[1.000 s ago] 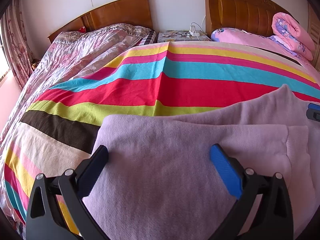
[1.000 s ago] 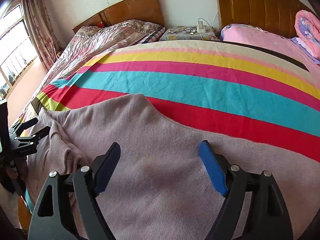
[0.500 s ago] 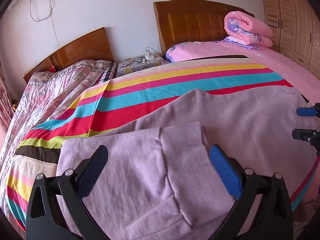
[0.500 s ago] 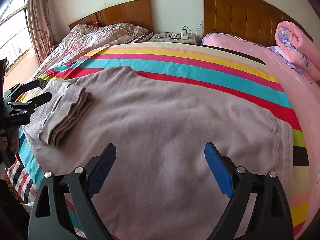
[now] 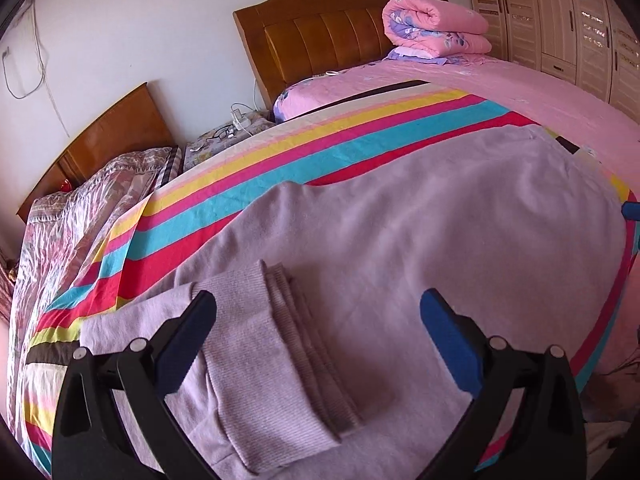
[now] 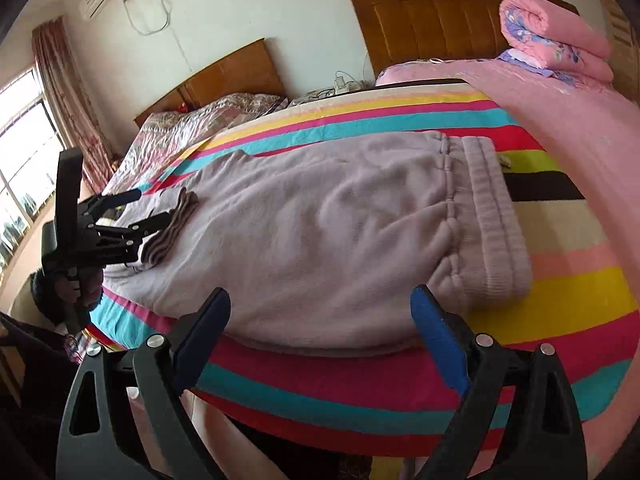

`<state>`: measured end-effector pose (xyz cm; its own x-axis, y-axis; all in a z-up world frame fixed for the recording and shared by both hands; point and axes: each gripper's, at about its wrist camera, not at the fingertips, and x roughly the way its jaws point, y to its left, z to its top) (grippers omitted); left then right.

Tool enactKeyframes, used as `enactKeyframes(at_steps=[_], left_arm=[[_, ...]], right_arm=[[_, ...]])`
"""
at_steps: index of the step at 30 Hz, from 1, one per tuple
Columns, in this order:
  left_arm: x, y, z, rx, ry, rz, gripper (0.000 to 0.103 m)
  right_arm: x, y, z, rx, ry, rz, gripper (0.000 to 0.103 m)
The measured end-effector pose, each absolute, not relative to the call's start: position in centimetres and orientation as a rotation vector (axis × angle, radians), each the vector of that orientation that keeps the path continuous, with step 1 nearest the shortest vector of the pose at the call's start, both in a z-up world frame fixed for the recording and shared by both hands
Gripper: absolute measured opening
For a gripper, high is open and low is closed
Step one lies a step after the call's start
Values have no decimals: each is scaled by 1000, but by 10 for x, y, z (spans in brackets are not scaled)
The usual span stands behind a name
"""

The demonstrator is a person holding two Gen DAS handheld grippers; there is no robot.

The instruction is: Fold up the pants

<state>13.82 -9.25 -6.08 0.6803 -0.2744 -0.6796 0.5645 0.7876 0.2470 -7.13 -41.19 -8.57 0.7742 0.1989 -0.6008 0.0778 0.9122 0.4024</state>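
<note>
Lilac fleece pants (image 6: 332, 216), legs doubled lengthwise, lie across the striped bedspread (image 6: 540, 292), ribbed cuffs (image 5: 276, 344) stacked. Left gripper (image 5: 320, 340) and right gripper (image 6: 320, 320) hover spread, empty. Risk: pinching only the top layer would skew the next fold.

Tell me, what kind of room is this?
Most likely a home bedroom: two beds with wooden headboards, a rolled pink quilt, and wardrobe doors along the wall. Lilac pants lie on a striped blanket.
</note>
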Motion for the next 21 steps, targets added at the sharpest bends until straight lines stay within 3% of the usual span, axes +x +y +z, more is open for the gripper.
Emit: enactKeyframes(at_steps=[6, 12, 21], left_arm=[[149, -148, -75, 495, 706, -552, 102], [161, -178, -83, 514, 687, -571, 102], [183, -165, -106, 391, 803, -611, 102]], right_arm=[[-84, -465, -110, 728, 699, -29, 84], [-59, -458, -119, 795, 771, 18, 84], [-43, -436, -116, 819, 823, 12, 86]])
